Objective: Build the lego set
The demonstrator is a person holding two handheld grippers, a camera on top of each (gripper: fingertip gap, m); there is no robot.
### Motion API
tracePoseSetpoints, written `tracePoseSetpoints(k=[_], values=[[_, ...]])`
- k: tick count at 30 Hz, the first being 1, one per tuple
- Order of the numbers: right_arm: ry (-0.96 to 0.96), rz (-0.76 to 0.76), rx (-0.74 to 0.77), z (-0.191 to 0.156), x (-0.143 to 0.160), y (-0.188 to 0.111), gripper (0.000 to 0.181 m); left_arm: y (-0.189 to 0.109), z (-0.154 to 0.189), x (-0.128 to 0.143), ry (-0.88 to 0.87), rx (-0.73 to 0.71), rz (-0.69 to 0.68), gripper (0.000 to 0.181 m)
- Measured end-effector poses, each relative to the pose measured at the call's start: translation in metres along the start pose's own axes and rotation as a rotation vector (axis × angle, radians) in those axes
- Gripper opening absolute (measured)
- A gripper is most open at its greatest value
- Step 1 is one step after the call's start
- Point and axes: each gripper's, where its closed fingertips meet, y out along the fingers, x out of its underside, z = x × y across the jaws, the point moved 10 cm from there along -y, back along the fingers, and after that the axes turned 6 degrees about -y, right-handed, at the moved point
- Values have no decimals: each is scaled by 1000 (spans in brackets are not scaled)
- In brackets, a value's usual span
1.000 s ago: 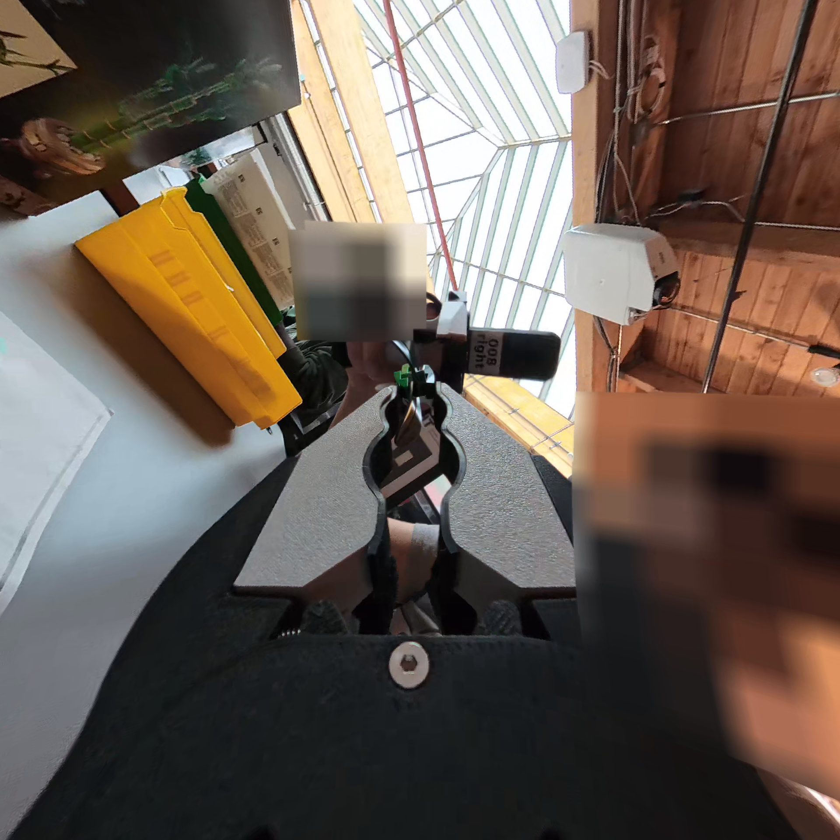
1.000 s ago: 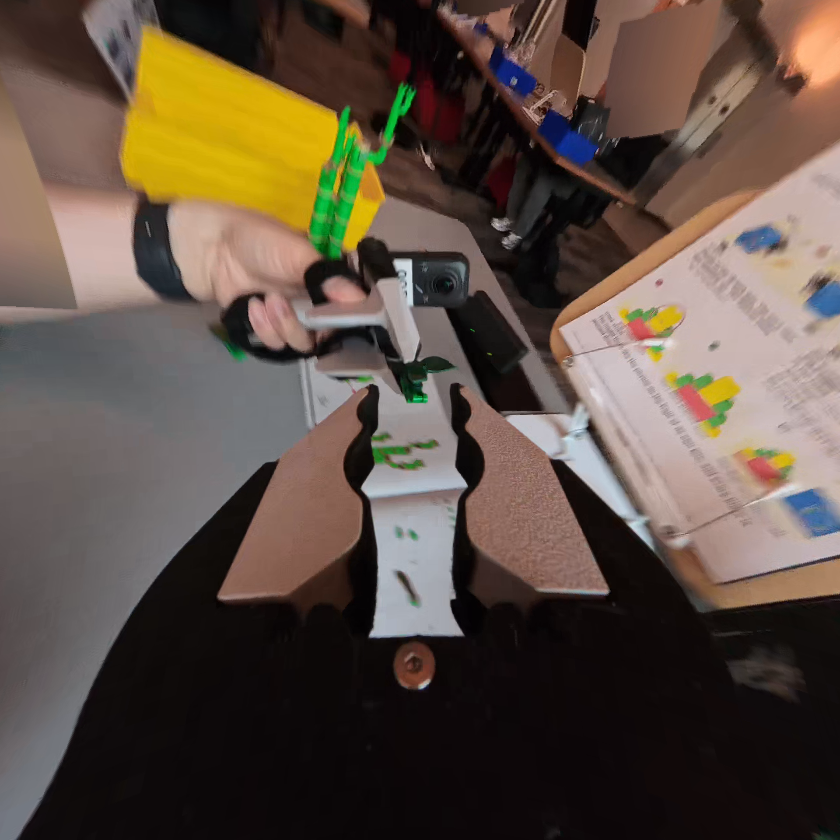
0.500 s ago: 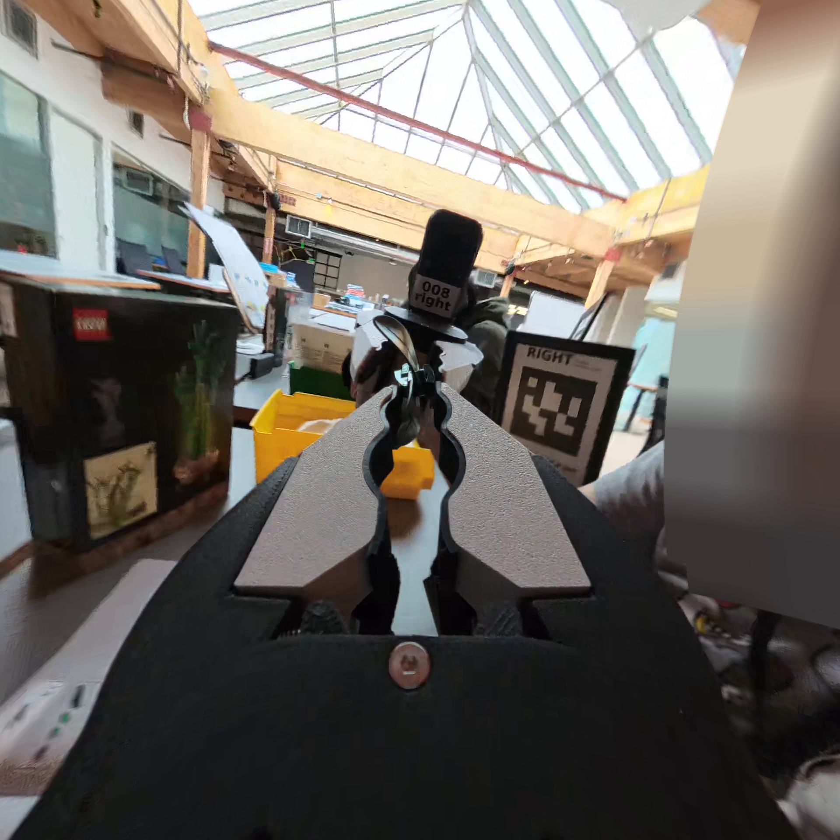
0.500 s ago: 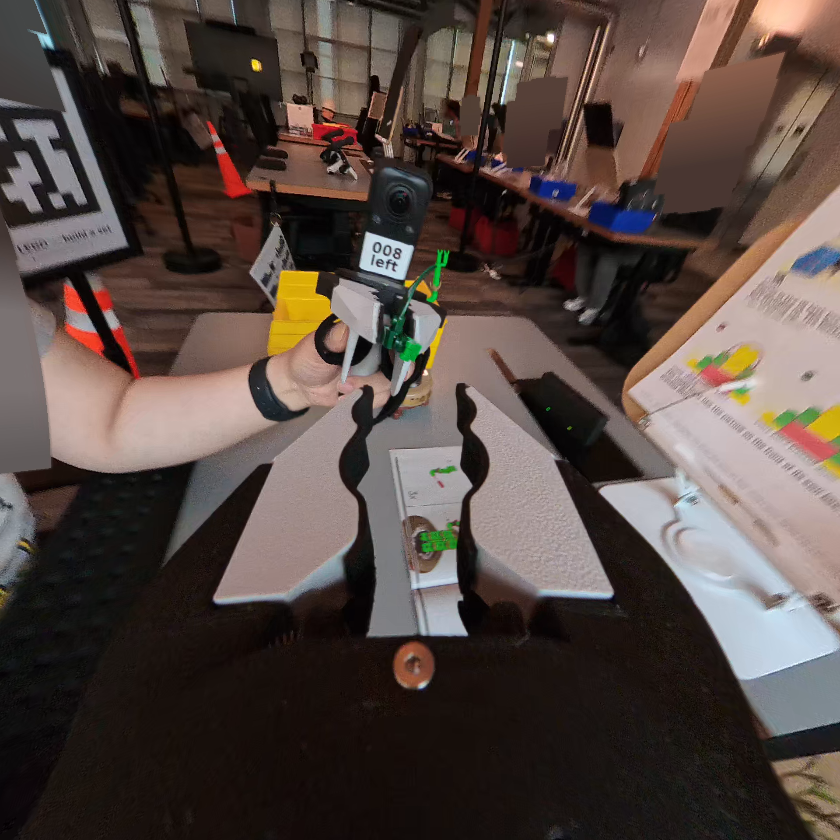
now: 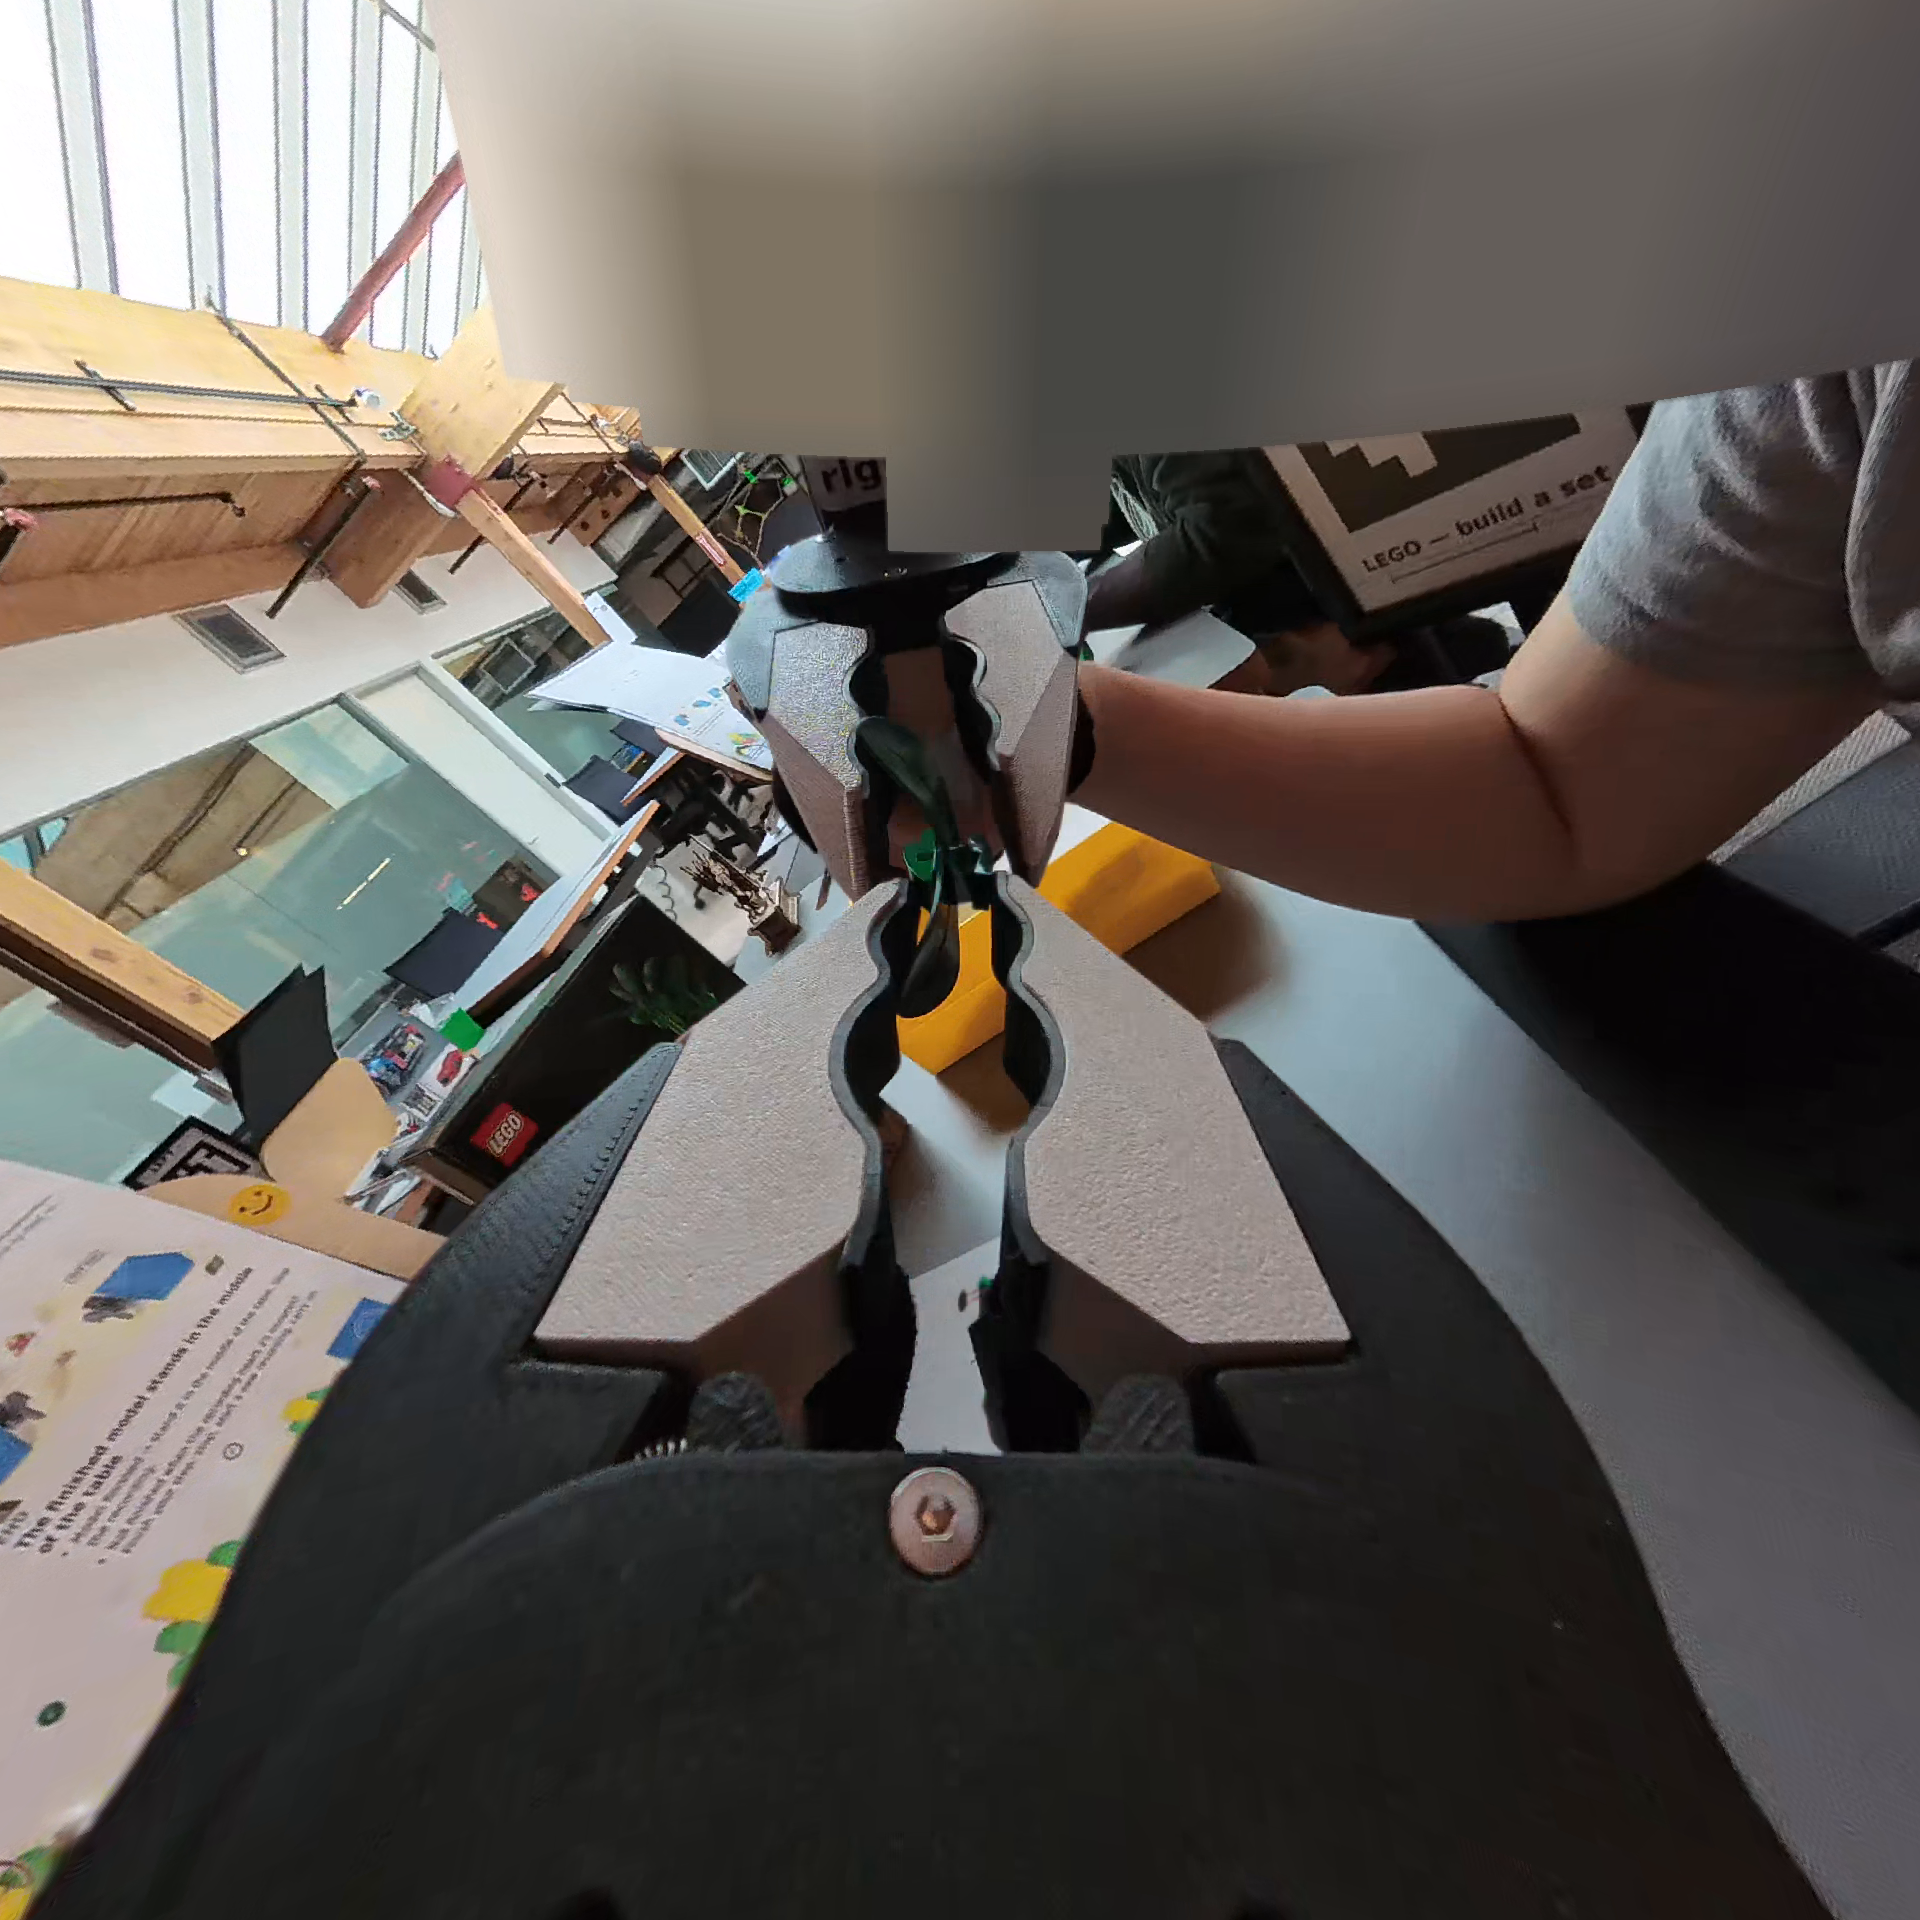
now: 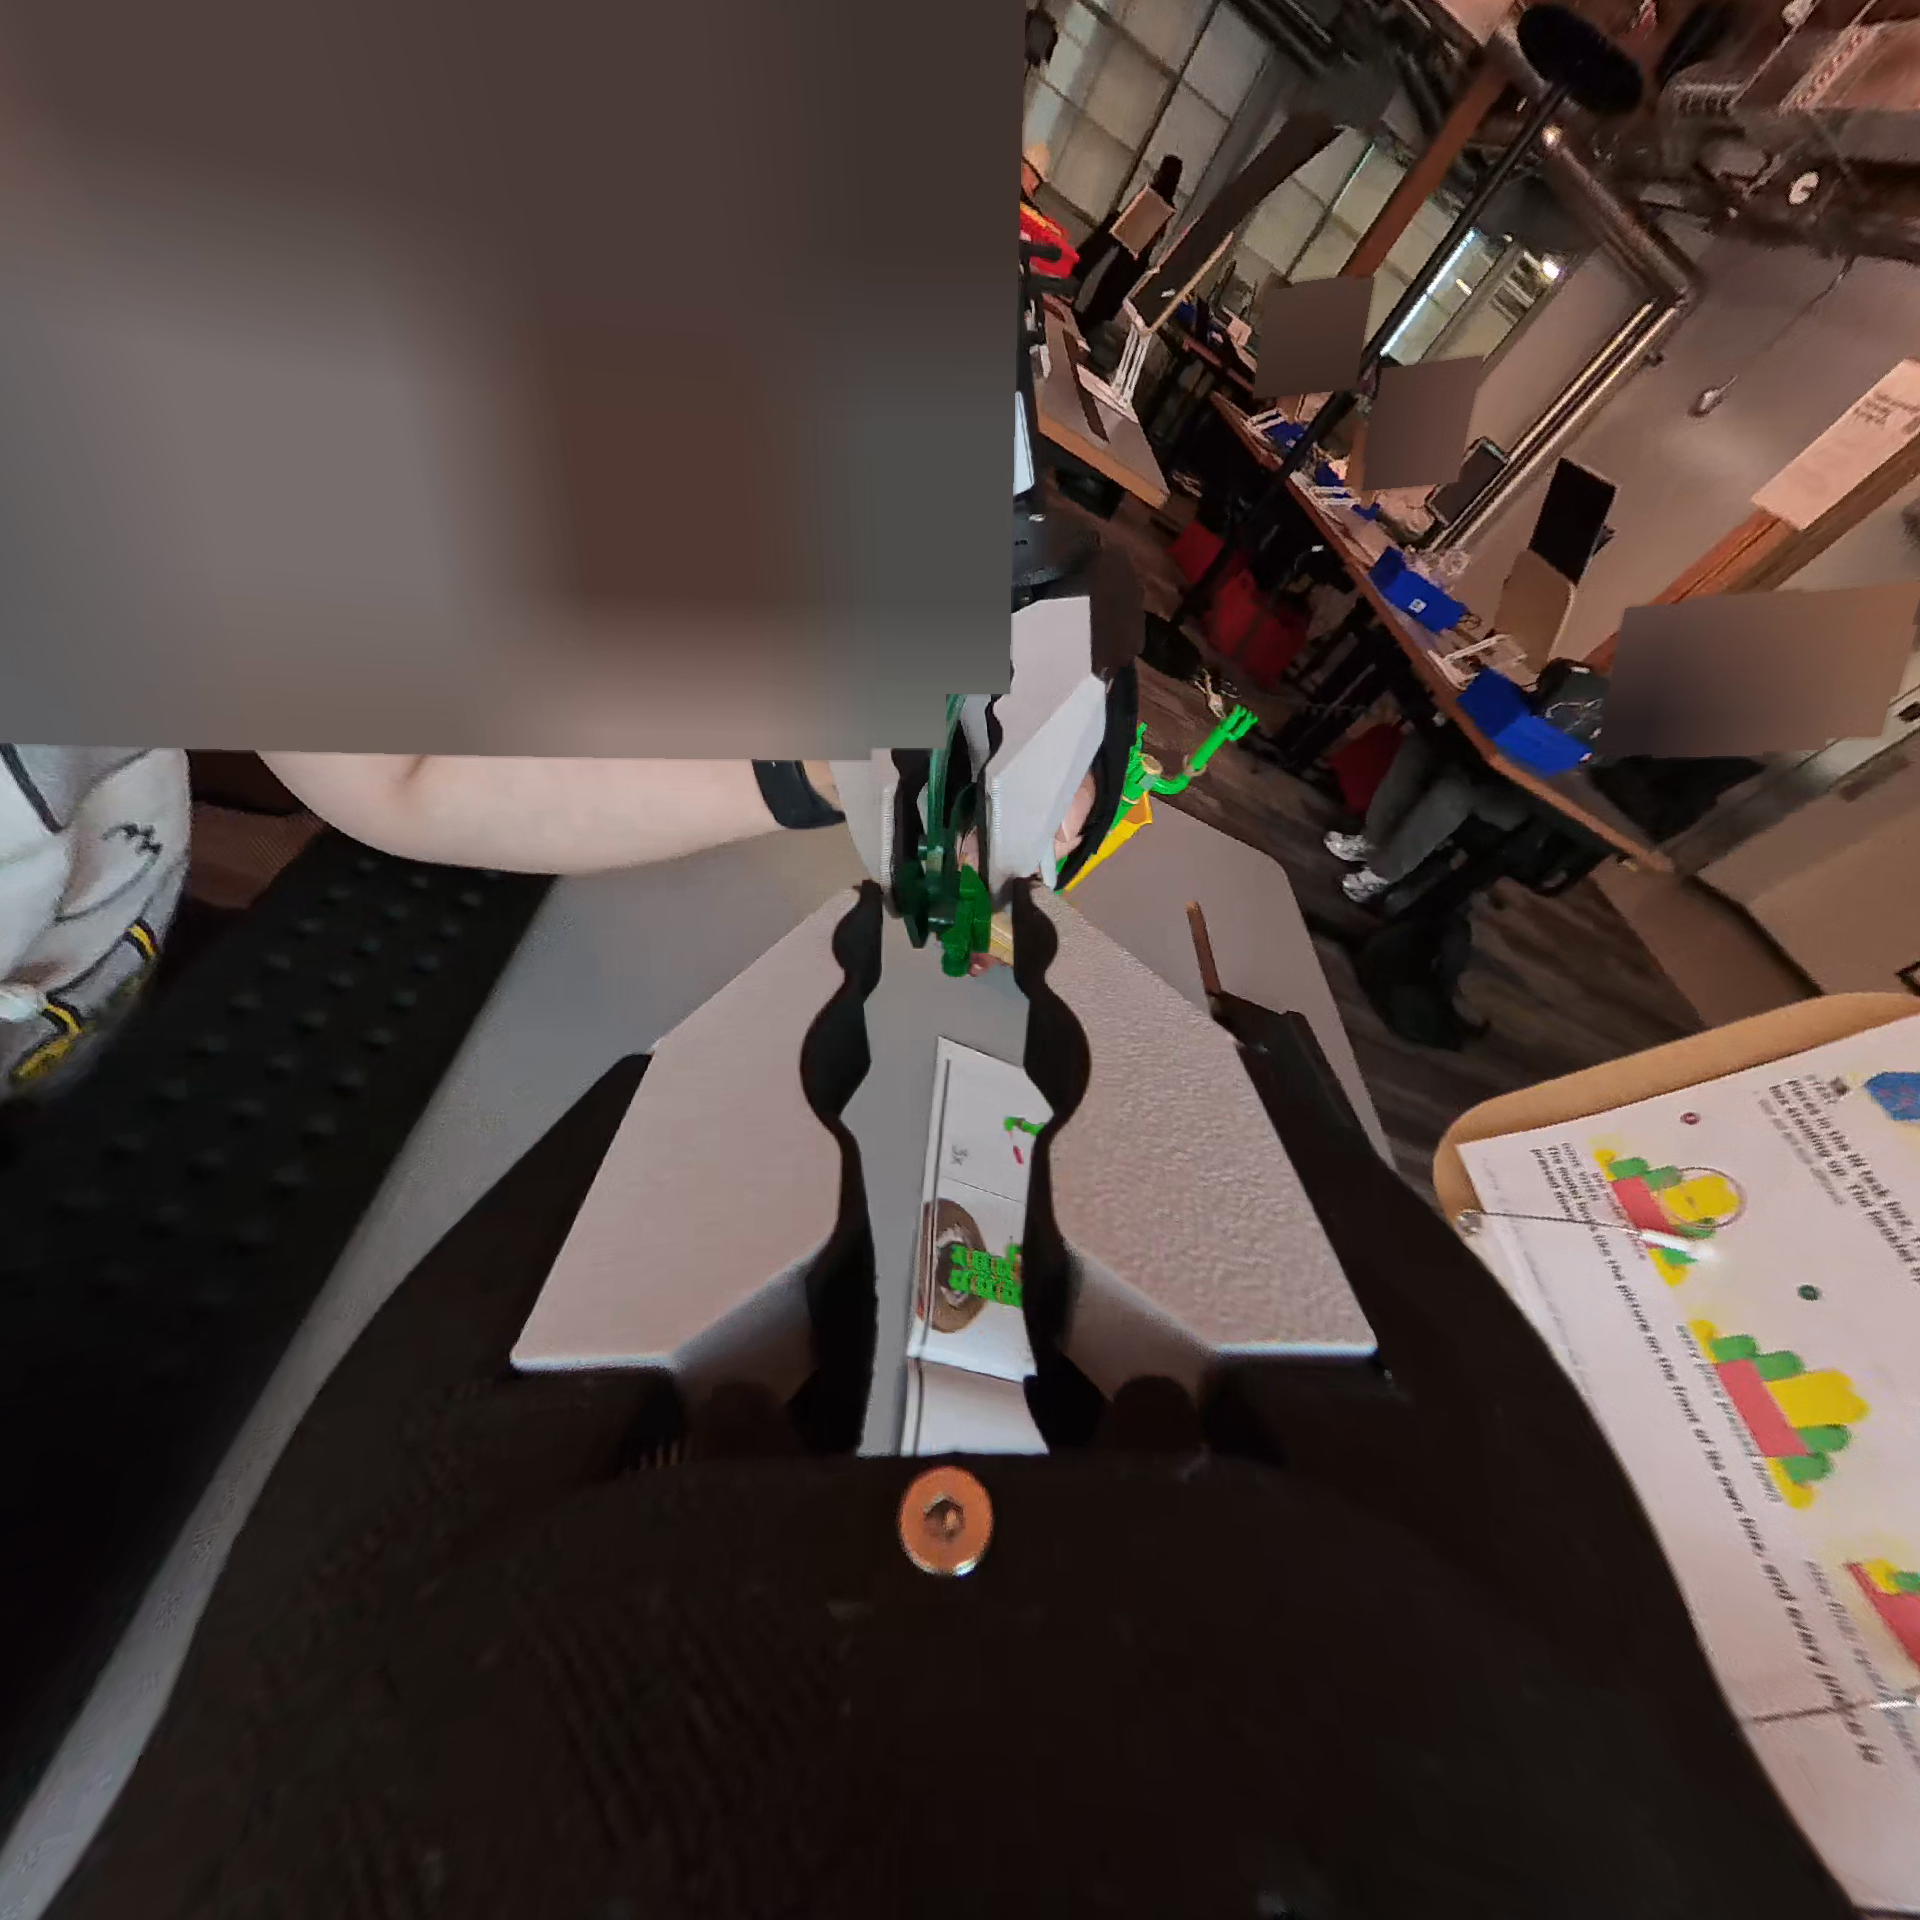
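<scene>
Above the grey table [image 5: 1455,1091], left gripper [image 5: 948,896] and right gripper [image 6: 943,902] met tip to tip, both clenched on one green lego piece [image 6: 951,914].

The left gripper [image 5: 948,899] and the right gripper [image 6: 948,902] meet tip to tip in the air, each pointing straight at the other. In the left wrist view the right gripper [image 5: 928,831] hangs just beyond the near tips, tilted down toward them, its fingers [image 5: 1023,717] parted by a narrow gap — a bare forearm [image 5: 1351,774] runs off to the side behind it. The left gripper's own jaws stand close together, a slim gap between them. In the right wrist view the left gripper [image 6: 951,862] faces back just ahead, its fingers [image 6: 1044,774] nearly closed, a hand [image 6: 1081,826] behind it — whether either pair truly pinches cannot be told.
</scene>
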Motion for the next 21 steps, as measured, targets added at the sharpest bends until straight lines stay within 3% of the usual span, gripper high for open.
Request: tracePoseSetpoints(k=[8, 21], values=[[-77, -117, 29, -8, -4, -2, 22, 3, 5, 1, 62, -10, -43, 11], [-84, -123, 27, -9, -6, -5, 13, 3, 8, -1, 74, -12, -33, 12]])
